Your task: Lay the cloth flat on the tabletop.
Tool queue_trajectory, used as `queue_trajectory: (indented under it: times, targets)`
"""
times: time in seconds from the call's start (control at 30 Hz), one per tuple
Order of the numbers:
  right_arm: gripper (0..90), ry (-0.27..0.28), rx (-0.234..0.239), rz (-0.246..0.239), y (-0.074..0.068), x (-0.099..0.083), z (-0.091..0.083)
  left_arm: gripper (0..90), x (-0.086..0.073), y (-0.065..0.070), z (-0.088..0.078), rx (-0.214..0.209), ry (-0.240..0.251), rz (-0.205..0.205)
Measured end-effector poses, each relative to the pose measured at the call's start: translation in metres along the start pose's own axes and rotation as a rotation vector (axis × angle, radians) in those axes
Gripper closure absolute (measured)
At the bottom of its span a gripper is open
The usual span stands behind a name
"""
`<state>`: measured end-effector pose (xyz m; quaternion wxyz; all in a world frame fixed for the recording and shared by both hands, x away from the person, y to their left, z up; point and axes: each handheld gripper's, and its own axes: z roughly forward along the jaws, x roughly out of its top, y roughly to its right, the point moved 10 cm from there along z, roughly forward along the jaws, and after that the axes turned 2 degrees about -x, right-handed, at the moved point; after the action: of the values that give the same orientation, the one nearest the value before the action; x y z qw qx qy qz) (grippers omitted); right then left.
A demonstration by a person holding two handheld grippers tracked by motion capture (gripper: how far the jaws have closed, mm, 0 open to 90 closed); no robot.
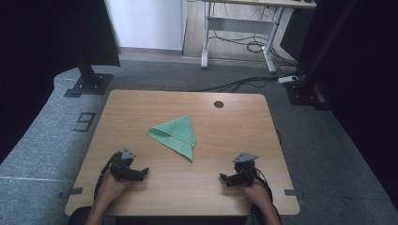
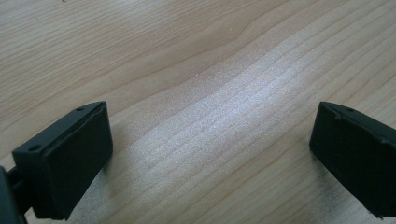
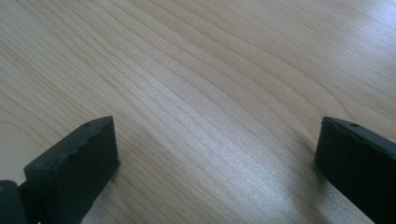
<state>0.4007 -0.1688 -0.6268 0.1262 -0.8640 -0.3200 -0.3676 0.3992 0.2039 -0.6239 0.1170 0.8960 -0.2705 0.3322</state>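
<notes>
I'm looking at a light wooden table point(image 1: 225, 126) with rounded corners, standing on grey carpet point(image 1: 37, 154); a round cable hole point(image 1: 218, 104) sits near its far edge. Beyond the table stand a white desk frame point(image 1: 237, 28) with loose cables point(image 1: 253, 47) on the floor and black stand feet point(image 1: 89, 84) off both far corners. The folded green cloth point(image 1: 176, 135) lies near the middle of the surface, nothing on it. My left gripper point(image 1: 141, 173) rests by the near-left edge and my right gripper point(image 1: 227, 178) by the near-right edge, both with jaws wide apart over bare wood, well short of the cloth.
</notes>
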Motion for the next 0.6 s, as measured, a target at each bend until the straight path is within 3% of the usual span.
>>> queue_trajectory:
  times: [0.6]
  targets:
    - [0.0, 0.000, 0.000, 0.000, -0.0001, -0.0001, -0.0001, 0.0, 0.0001, -0.0001, -0.0001, 0.001, 0.002, -0.003]
